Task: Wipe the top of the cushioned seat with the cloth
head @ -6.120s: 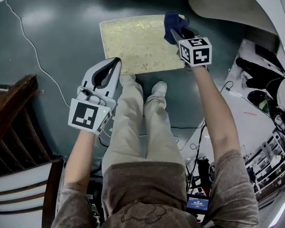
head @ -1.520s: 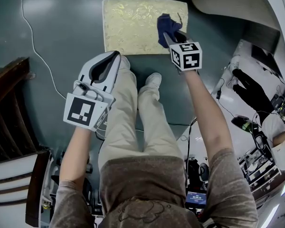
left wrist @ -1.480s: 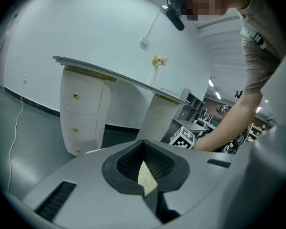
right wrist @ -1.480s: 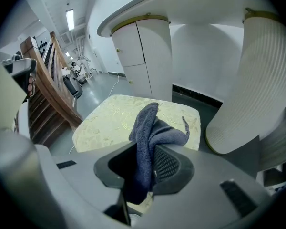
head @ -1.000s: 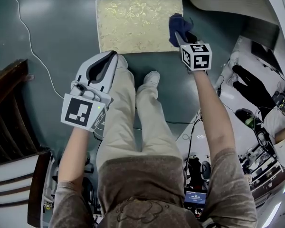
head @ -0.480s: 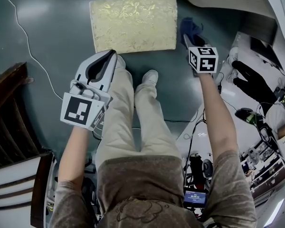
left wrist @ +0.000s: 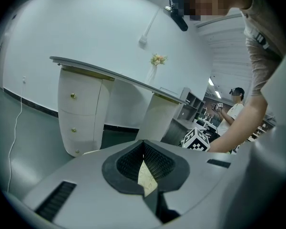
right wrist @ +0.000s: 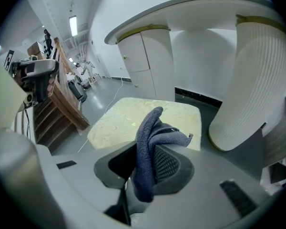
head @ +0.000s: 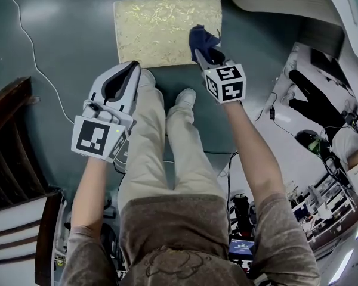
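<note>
Right gripper view: right tongs (right wrist: 144,171) clamp the cloth (right wrist: 150,128).

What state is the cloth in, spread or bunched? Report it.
Bunched: the dark blue cloth is a crumpled wad pinched between the jaws of the right gripper, with its folds poking out past them.

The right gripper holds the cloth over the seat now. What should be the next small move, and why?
Probably press the cloth down and sweep it left across the cushioned seat. The right gripper is shut on the cloth above the seat's near right part, and most of the top lies to its left.
</note>
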`<state>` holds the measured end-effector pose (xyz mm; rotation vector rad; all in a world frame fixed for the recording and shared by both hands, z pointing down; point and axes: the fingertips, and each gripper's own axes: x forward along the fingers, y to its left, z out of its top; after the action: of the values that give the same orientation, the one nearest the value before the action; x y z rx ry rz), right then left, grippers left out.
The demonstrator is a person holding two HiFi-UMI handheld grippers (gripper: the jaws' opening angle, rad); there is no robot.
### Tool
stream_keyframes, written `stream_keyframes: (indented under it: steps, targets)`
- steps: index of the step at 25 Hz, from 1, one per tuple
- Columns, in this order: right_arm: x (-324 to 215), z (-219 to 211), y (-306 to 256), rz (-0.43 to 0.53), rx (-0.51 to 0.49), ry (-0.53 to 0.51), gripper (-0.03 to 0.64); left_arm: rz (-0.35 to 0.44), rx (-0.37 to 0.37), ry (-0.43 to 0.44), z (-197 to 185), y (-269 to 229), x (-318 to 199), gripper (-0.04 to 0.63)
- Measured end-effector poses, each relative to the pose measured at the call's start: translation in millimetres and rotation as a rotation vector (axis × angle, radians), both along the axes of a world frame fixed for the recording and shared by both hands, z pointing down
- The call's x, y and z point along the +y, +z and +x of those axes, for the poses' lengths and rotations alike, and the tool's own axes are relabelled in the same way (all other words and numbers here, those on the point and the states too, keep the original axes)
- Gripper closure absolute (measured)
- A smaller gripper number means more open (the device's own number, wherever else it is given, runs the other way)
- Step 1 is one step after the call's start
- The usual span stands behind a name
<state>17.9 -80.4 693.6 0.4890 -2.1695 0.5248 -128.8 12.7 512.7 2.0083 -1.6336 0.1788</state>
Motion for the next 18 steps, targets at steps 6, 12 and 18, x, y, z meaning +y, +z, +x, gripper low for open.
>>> stream_keyframes:
  steps: [6, 12, 18]
  targets:
    - [75, -69, 4, -0.066, -0.068, -0.095, 0.518, -0.008, -0.005, -0.050, -24, 4, 26, 0.578]
    - [116, -115, 16, -0.117, -0.105, -0.161, 0.518, -0.030, 0.000, -0.099, -38, 13, 32, 0.577]
    - [153, -151, 28, -0.155, -0.114, -0.202, 0.518, -0.046, 0.000, -0.143, -56, 22, 49, 0.577]
